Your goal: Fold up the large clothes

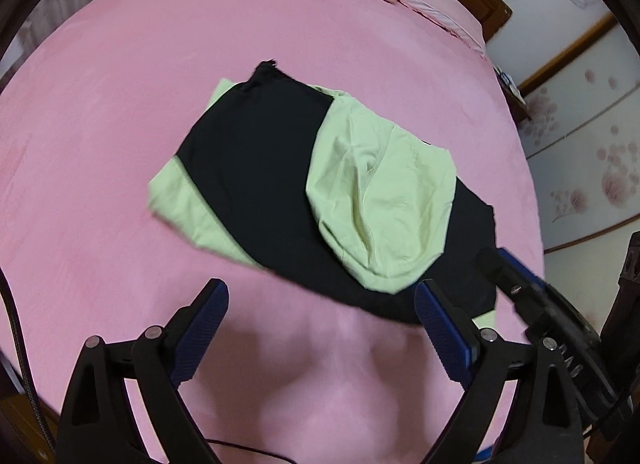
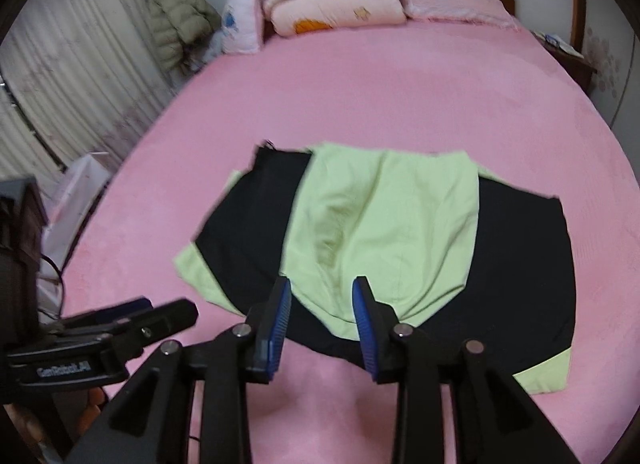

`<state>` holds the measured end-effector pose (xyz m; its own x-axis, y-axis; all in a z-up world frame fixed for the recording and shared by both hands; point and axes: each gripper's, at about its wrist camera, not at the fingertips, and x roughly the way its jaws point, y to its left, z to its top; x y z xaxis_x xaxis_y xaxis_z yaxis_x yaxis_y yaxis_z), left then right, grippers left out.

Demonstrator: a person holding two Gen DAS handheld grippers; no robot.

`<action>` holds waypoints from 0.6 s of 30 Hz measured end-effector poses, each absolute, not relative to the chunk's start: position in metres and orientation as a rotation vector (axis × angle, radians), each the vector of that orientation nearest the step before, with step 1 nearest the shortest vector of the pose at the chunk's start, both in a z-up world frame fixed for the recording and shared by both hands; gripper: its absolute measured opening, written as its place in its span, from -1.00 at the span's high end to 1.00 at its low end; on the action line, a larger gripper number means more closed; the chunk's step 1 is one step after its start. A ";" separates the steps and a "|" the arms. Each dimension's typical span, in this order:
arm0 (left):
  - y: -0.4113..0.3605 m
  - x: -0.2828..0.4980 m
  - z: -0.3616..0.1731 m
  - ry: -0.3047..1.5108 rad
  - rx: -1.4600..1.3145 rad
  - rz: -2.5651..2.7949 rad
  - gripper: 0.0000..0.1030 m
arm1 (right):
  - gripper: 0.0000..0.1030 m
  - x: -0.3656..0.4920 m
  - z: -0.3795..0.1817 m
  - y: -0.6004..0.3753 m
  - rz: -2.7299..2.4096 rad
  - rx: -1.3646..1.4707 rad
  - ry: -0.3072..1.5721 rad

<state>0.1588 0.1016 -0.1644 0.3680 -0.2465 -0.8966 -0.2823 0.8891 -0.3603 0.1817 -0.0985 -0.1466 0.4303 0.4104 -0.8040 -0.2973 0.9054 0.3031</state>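
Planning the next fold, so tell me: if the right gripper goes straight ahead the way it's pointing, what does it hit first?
Most likely the green flap lying on the black garment; the right gripper is open and empty above it, though depth is hard to judge.

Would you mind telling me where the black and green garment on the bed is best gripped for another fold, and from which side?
Probably the garment is best taken at its near hem, by the flat green corner and the green corner opposite. Both lie single and flat on the bed, clear of the bulging green panel in the middle. Come from the near side, one tool per corner.
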 end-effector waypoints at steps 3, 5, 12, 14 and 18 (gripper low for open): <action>0.113 0.139 -0.152 1.220 -0.543 0.044 -0.82 | 0.38 0.172 -0.126 -0.098 0.492 0.133 1.013; 0.121 0.125 -0.147 1.224 -0.564 0.064 -0.83 | 0.37 0.165 -0.116 -0.096 0.522 0.133 1.008; 0.142 0.101 -0.186 1.217 -0.727 0.077 -0.86 | 0.34 0.145 -0.112 -0.089 0.570 0.116 1.005; 0.145 0.103 -0.206 1.196 -0.767 0.077 -0.86 | 0.34 0.144 -0.122 -0.087 0.556 0.110 1.006; 0.157 0.116 -0.257 1.106 -0.856 0.061 -0.85 | 0.34 0.150 -0.147 -0.085 0.532 0.126 1.037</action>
